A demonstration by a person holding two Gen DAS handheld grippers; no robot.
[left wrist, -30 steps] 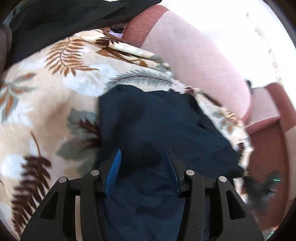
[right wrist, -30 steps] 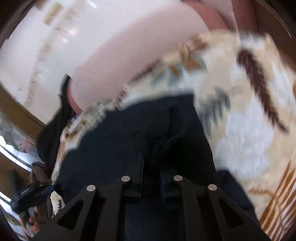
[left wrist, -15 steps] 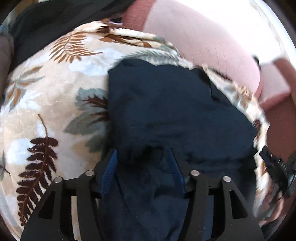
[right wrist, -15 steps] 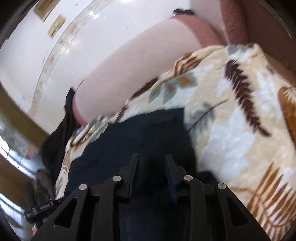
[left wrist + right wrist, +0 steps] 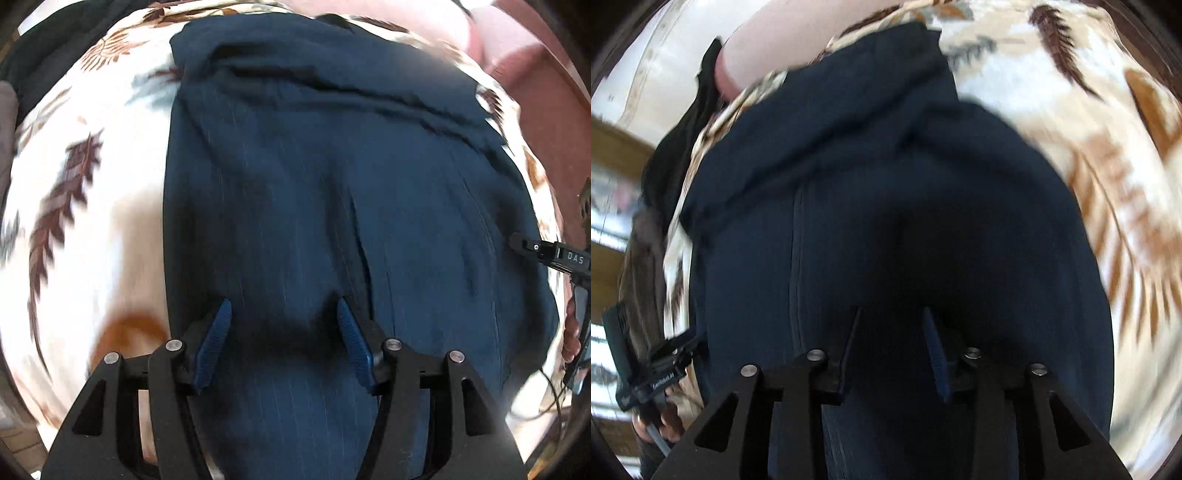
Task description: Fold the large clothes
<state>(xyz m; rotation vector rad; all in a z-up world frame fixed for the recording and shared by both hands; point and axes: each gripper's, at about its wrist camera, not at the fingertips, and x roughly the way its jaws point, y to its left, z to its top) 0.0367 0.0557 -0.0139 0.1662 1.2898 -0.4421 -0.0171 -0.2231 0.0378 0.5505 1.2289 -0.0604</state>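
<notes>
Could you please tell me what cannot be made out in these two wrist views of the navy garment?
- Navy garment: near end cut off by the bottom edge and the left gripper, left wrist view.
- Leaf-print blanket: pattern smeared by motion blur, right wrist view.
- Right gripper, jaws opening: fingertips lost in shadow on dark cloth, so contact is unclear.
- Garment type: folds hide it.

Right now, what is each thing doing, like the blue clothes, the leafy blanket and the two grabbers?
Navy garment: folded, lying on the blanket.
Leaf-print blanket: spread out under the garment.
Left gripper: open over the garment.
Right gripper: jaws opening, garment below, not pinched.
</notes>
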